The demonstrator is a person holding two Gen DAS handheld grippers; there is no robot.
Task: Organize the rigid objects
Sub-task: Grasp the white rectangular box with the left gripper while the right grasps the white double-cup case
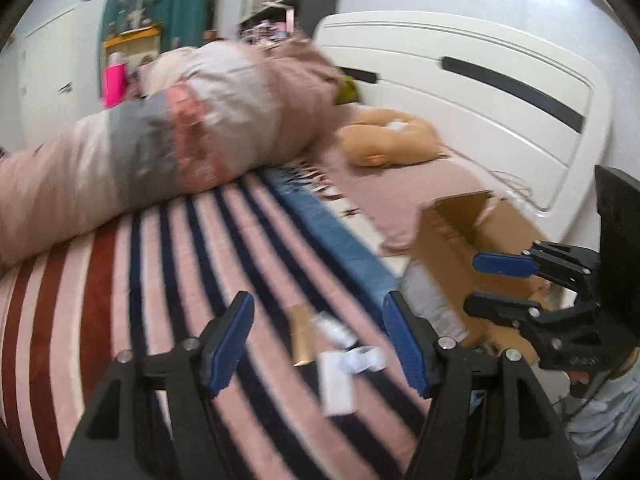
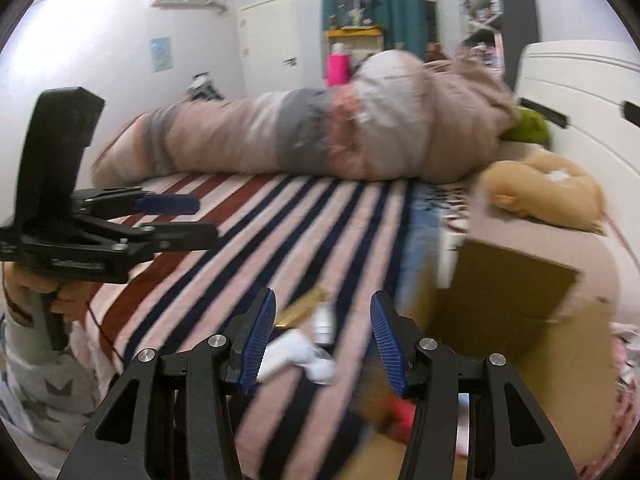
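Two handheld grippers hover over a striped bed beside an open cardboard box.

The left gripper [image 1: 318,340] has its jaws spread wide and empty; just ahead of them on the striped blanket [image 1: 180,280] lie a gold box [image 1: 300,334], a flat white box [image 1: 336,384] and a crumpled white item [image 1: 362,358] (motion blur hides what it is). The right gripper [image 2: 322,340] is likewise open and empty, with the same small things lying between and just beyond its jaws: the gold box [image 2: 300,308], a small white bottle [image 2: 324,320], and the white item [image 2: 300,356]. The cardboard box [image 2: 520,320] stands just right of them, its inside unclear. A rolled duvet [image 1: 160,140] and plush toy [image 1: 392,140] lie further back.
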